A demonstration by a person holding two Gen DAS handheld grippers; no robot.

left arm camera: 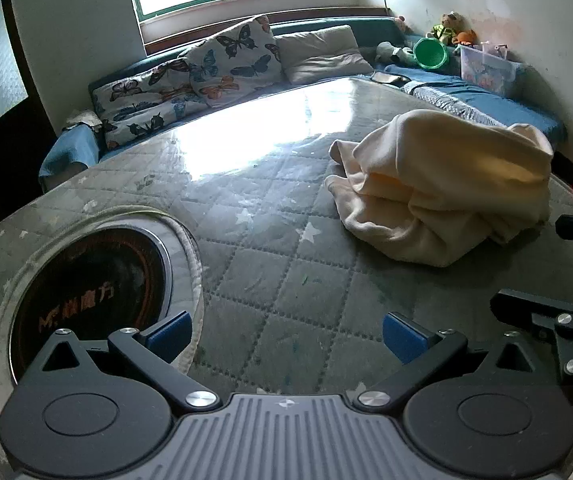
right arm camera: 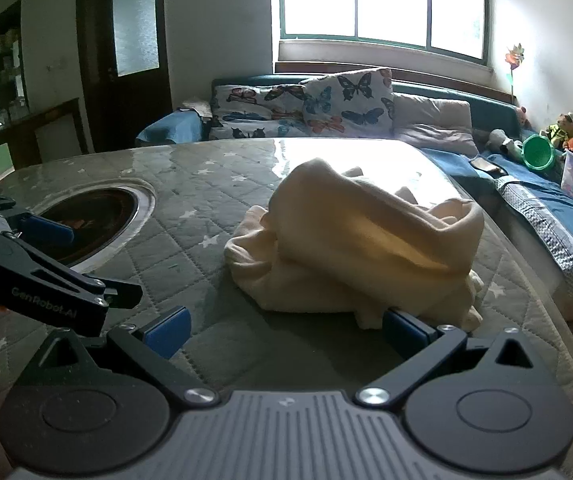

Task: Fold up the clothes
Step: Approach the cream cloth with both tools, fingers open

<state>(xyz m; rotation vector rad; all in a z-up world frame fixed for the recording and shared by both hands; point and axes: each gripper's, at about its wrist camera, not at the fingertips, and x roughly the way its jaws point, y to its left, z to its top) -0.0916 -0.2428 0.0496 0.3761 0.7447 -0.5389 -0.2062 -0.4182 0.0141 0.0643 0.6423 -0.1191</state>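
Crumpled cream garment (right arm camera: 358, 248) on the quilted table (right arm camera: 214, 208), both grippers empty.
It lies bunched just beyond the right gripper (right arm camera: 284, 330), touching its right pad, and far right of the left gripper (left arm camera: 286, 334); both stand spread wide.

cream garment (right arm camera: 362, 248), grey star-quilted table cover (left arm camera: 270, 280), butterfly-print pillows (left arm camera: 230, 60)

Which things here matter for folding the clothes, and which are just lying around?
For the job:
cream garment, crumpled in a heap
quilted table cover under it
left gripper, open
right gripper, open

Lying about:
butterfly pillows
green bucket
stuffed toys
clear plastic box
round hotplate set in the table
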